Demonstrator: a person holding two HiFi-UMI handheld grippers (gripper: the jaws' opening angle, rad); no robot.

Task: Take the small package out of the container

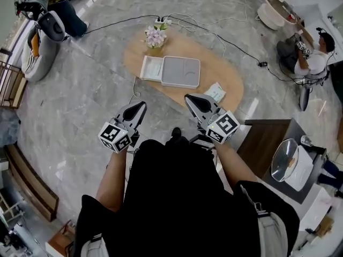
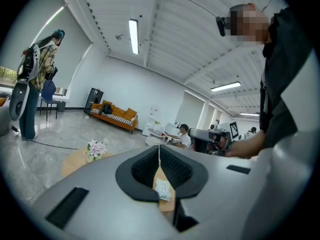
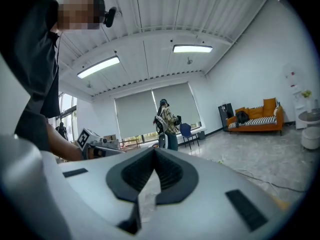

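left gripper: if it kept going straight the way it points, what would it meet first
Probably nothing near: the left gripper points almost level, over the wooden table and the small white package, toward open room. Depth is unclear.

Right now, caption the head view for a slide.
Left gripper and right gripper, both shut, face a table bearing container and package.

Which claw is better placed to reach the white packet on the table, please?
Right: the right claw is nearest the packet at the near edge of the table; the left claw is farther aside. Both are shut.
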